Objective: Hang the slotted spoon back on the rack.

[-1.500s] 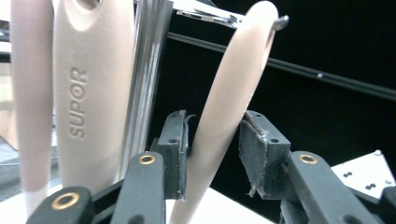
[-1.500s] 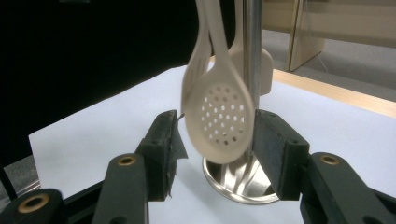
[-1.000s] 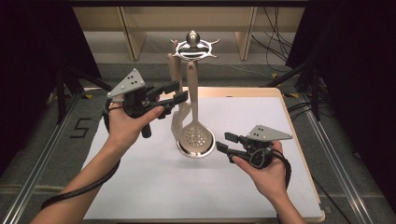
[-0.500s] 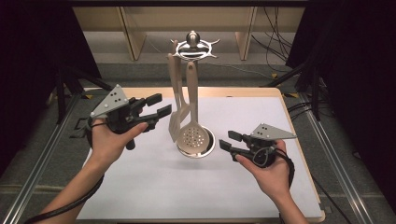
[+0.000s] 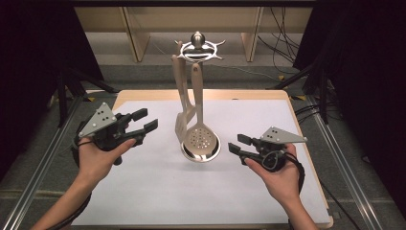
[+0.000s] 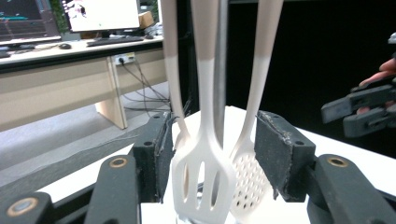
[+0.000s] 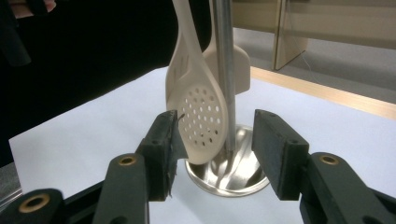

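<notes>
Utensil stand hangs vertical at frame centre, between my two unclenched hand-held grippers: left, right slightly nearer.

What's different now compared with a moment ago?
The left tool has drawn away from the hanging utensils, leftward and toward the person, its jaws just opening, nothing between them. The right tool, the slotted turner and the skimmer on the stand stayed put.
</notes>
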`<state>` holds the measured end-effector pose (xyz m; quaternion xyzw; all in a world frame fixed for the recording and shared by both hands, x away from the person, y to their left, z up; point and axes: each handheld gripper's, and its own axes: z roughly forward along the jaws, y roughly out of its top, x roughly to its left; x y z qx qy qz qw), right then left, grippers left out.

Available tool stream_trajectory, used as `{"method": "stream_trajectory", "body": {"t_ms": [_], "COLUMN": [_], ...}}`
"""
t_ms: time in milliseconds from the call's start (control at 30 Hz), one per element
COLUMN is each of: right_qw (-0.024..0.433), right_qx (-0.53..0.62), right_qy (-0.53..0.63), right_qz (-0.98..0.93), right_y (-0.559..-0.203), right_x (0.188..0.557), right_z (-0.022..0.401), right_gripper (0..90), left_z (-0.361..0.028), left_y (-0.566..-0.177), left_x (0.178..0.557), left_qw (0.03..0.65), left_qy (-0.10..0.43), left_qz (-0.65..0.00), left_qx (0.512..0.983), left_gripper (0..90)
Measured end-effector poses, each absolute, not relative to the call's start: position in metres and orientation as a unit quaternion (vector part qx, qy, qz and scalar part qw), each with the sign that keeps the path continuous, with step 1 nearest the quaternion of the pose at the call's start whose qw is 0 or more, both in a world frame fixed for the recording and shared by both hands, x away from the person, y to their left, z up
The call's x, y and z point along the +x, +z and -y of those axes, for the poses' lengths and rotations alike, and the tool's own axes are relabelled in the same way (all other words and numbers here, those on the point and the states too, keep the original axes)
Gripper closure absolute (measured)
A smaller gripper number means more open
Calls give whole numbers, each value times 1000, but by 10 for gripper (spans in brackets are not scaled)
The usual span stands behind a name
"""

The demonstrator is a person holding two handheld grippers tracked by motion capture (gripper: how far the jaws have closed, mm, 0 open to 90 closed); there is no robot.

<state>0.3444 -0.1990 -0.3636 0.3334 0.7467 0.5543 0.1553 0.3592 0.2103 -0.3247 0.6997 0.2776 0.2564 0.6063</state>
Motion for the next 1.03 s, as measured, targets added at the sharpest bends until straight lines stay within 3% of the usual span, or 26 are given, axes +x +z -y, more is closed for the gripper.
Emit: {"method": "stream_trajectory", "body": {"t_ms": [533, 1033], "right_qw": [159, 152], "right_qx": [330, 331], "right_qy": [548, 550], "right_qz": [-752, -751], "right_y": [-369, -372], "right_x": [346, 346], "right_z": [200, 199], "right_gripper": [520, 517], "left_z": [-229, -232], "left_y": [-373, -386], "left_x": [353, 354], "left_qw": [592, 591], "left_qy": [240, 235], "left_qz": [-313, -326], "left_qx": [703, 700], "left_gripper": [462, 457]}}
